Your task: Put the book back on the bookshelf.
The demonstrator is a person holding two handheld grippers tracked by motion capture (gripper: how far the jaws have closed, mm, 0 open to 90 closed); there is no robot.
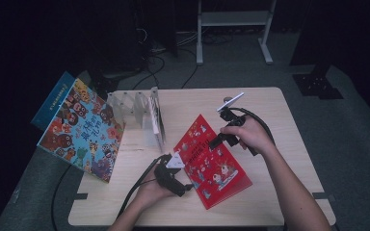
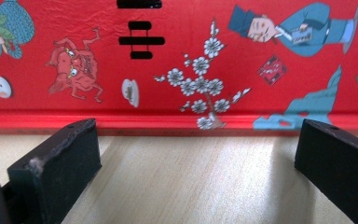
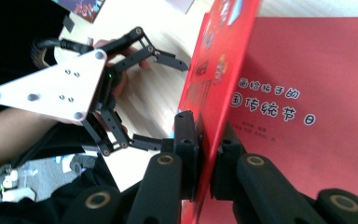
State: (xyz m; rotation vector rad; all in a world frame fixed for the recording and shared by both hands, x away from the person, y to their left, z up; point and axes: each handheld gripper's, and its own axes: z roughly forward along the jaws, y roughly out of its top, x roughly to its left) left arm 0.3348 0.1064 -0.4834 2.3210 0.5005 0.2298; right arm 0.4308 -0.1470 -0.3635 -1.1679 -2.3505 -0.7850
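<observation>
High view: right hand [image 1: 250, 135] over red book [image 1: 212, 163].

red book [image 1: 212, 163]: red cover, white blossoms, blue figures | claw [image 3: 204, 154]: black | bench [image 1: 270, 192]: pale wood grain | leaning book [image 1: 82, 130]: multicoloured cartoon figures

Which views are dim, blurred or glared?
High view: dark room, only the table lit, soft overall. Left gripper view: red book sharp, sheen on the wood. Right gripper view: bright, cover slightly washed out, left claw a bit soft.
</observation>
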